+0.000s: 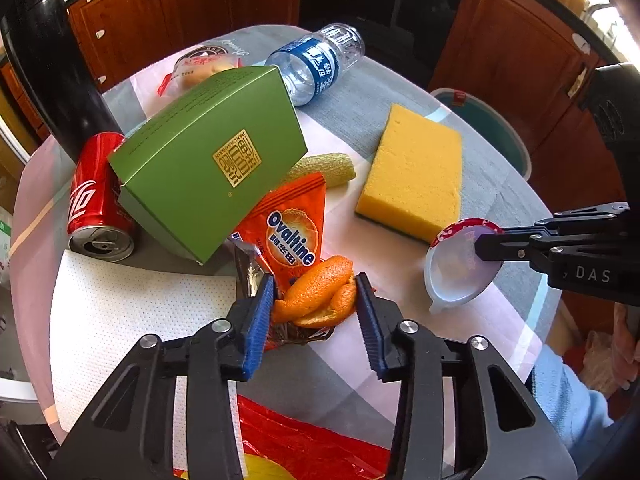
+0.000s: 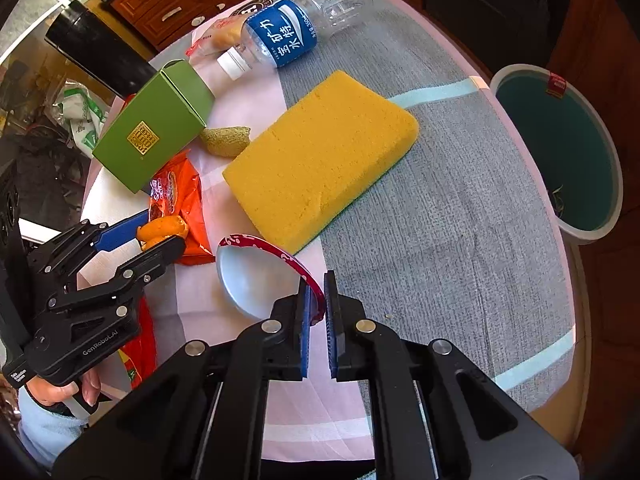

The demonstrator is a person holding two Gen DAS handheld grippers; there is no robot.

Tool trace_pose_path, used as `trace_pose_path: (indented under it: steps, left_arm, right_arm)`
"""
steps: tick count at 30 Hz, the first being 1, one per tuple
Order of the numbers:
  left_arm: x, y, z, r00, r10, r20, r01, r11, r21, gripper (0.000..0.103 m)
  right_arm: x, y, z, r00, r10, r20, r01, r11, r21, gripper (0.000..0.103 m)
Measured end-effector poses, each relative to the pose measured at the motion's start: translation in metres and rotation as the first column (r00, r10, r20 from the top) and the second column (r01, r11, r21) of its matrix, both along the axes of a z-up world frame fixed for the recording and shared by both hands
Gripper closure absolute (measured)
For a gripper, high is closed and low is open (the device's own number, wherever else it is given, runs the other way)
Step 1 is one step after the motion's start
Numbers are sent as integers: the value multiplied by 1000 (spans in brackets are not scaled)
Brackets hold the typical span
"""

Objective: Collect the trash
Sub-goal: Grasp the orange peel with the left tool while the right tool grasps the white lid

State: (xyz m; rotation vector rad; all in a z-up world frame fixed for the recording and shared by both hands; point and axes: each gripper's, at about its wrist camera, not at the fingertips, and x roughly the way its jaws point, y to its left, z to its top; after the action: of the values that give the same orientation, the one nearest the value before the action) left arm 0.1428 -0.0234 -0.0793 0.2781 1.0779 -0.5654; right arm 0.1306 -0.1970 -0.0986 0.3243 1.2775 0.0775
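Observation:
My left gripper (image 1: 316, 296) is partly open, its blue pads on either side of an orange peel (image 1: 320, 298) that lies on an orange Ovaltine packet (image 1: 292, 236). It also shows in the right wrist view (image 2: 160, 236) around the peel (image 2: 162, 228). My right gripper (image 2: 318, 294) is shut on the red rim of a small white plastic cup (image 2: 256, 276), held tilted just above the table. In the left wrist view the cup (image 1: 460, 268) hangs from the right gripper (image 1: 486, 246).
On the table lie a green box (image 1: 208, 160), a red cola can (image 1: 94, 204), a yellow sponge (image 1: 414, 172), a plastic bottle (image 1: 316, 62), a wrapped bun (image 1: 200, 68), a corn cob (image 1: 324, 166) and a paper towel (image 1: 132, 320). A teal bin (image 2: 560, 152) stands beside the table.

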Motion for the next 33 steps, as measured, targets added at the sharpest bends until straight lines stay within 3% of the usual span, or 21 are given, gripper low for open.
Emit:
trace_pose_path:
  steps: [3, 11, 19, 24, 29, 33]
  left_arm:
    - [-7, 2, 5, 1000, 13, 2, -13, 1000, -18, 71]
    - [-20, 12, 17, 999, 46, -25, -47, 997, -64, 70]
    - [-32, 5, 7, 1000, 18, -9, -18, 1000, -13, 54]
    - [-36, -2, 0, 1000, -23, 7, 22, 998, 50, 53]
    - [-42, -8, 4, 997, -36, 72, 28, 994, 108, 53]
    - [-44, -10, 13, 992, -64, 108, 52, 993, 110, 49]
  right_arm:
    - [-2, -1, 0, 1000, 0, 4, 0, 1000, 2, 96]
    - [-10, -10, 6, 1000, -12, 27, 12, 1000, 14, 96]
    - [-21, -19, 5, 999, -22, 27, 21, 999, 28, 96]
    - [-21, -21, 0, 999, -31, 19, 30, 998, 47, 96]
    - [-21, -21, -3, 1000, -28, 14, 27, 998, 54, 96]
    - [-22, -21, -7, 1000, -25, 5, 25, 998, 58, 96]
